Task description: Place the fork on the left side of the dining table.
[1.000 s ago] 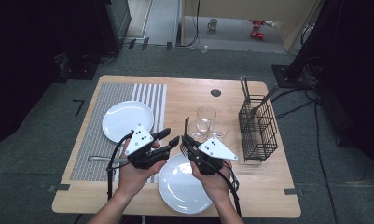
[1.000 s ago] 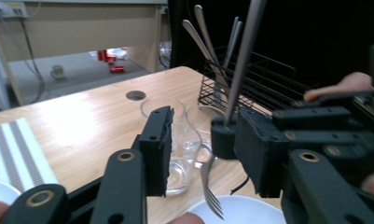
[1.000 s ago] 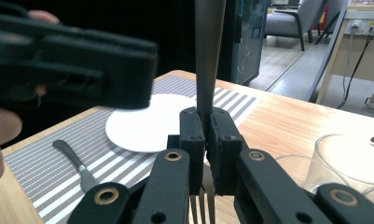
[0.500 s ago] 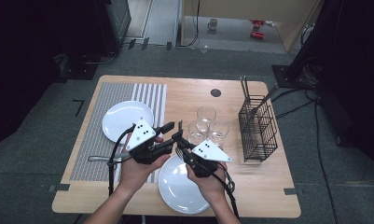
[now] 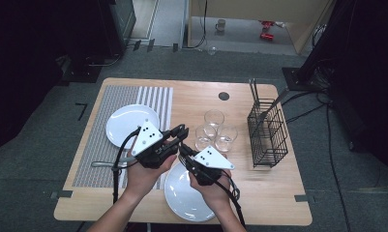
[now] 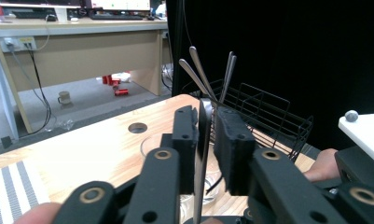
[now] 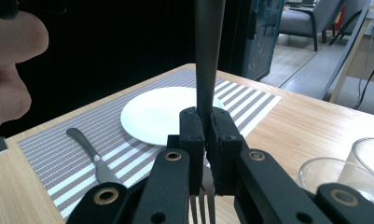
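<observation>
wooden table (image 5: 259, 203): 3 glasses (image 5: 214, 130) crowd between fork (image 7: 208, 56) and basket (image 5: 267, 133).

- Fork (image 7: 207, 70): slim, plain metal, dull silver, held off the wooden table (image 5: 259, 193) rather than lying on it.
- Pose: handle rising straight up, tines (image 7: 201, 205) pointing down toward the table.
- Seen edge-on as a thin upright strip (image 6: 202, 140) in the left gripper view.
- Place: above the table's near middle, just beside the glasses.

Grey floor (image 5: 46, 159) — beige desk (image 6: 77, 51) beyond
</observation>
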